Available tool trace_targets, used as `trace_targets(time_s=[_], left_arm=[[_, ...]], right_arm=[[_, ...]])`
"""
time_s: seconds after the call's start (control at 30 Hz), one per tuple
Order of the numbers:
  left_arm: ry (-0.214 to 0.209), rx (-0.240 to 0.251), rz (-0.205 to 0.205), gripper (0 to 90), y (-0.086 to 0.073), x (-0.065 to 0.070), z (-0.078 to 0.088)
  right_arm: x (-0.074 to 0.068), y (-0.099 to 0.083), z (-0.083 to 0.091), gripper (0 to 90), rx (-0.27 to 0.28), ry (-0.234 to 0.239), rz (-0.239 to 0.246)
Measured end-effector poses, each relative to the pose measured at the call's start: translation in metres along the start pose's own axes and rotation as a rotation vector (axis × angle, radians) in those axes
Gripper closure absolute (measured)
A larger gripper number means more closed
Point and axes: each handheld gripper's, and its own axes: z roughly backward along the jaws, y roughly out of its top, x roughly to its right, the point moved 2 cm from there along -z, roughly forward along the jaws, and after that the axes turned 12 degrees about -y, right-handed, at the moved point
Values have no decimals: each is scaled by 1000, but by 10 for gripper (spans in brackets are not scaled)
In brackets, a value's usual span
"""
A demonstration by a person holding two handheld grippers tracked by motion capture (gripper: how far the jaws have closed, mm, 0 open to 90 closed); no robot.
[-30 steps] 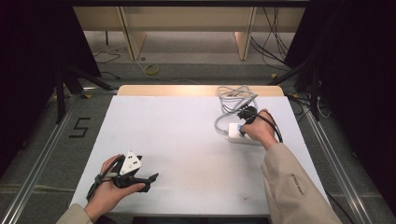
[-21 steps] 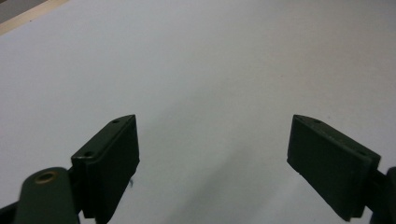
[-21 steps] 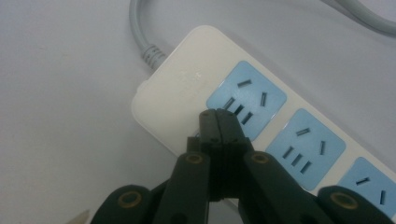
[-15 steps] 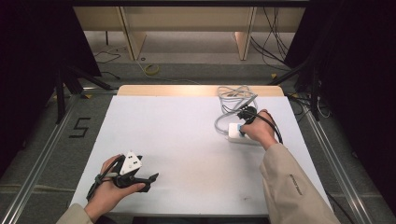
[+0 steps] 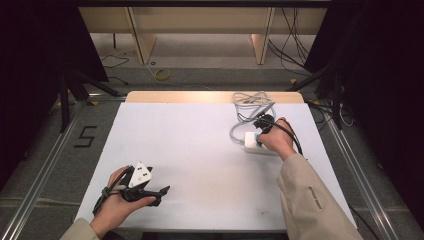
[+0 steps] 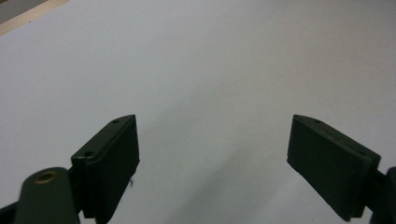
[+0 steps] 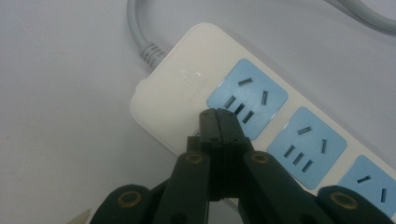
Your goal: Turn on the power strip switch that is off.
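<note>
1. The right gripper (image 7: pixel 218 112) had its two black jaws pressed flat together with nothing between them, and its tip sat over the white power strip (image 7: pixel 177 88), at the edge of the first blue socket panel (image 7: pixel 246 99); whether the tip actually touched the strip could not be told.
2. In the high view the right gripper (image 5: pixel 261 131) was held by the right hand (image 5: pixel 276 141) directly above that strip (image 5: pixel 250 141), which lay on the white table (image 5: pixel 200 145).
3. Past the closed tip, the strip's grey cord (image 7: pixel 140 37) left its end and ran away from the gripper; in the high view the cord (image 5: pixel 252 105) lay coiled just beyond the right gripper, toward the table's far edge.
4. Two more blue socket panels followed the first along the strip, to the right of the tip in the right gripper view.
5. The left gripper (image 6: pixel 212 154) had its jaws spread wide apart over bare white table (image 6: pixel 210 60), holding nothing.
6. The left hand (image 5: pixel 120 202) kept the left gripper (image 5: pixel 161 192) low at the table's near edge, well apart from the strip and from the right gripper.
</note>
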Motion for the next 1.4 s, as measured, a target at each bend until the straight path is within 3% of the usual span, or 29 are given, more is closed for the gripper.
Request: trace_targets(time_s=[0.73, 1.4], left_arm=[[1, -4, 3, 163, 0, -1, 0], [3, -6, 7, 163, -1, -1, 0]], right_arm=[[2, -2, 2, 900, 15, 9, -17], [12, -13, 14, 867, 105, 45, -76]])
